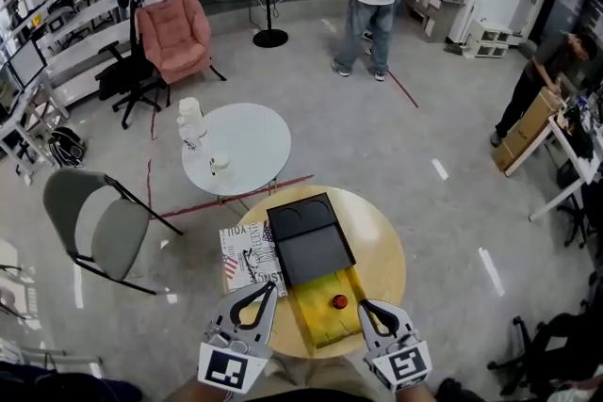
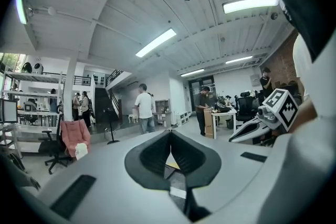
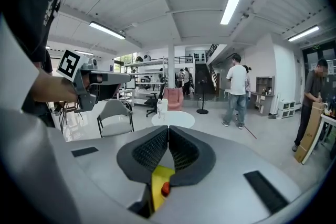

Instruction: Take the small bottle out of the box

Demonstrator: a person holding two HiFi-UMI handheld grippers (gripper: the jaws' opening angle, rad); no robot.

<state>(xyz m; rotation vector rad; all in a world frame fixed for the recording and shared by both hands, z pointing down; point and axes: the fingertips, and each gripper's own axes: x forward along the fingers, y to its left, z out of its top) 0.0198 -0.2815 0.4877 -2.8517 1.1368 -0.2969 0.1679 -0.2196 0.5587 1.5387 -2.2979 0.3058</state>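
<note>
Now, two tools hover at the desk [image 1: 384, 245].
Both the left tool [image 1: 272, 287] and the right tool [image 1: 362, 305] are closed and empty; the red bottle [image 1: 339, 301] lies in the open box [image 1: 316, 320].

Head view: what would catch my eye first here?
The long box on the round wooden table stands out: a black cover lies over its far part, and its bright yellow near end is bare, with a small red object in it. At the bottom edge, the left hand-held gripper and the right hand-held gripper flank that end, jaws together.
</note>
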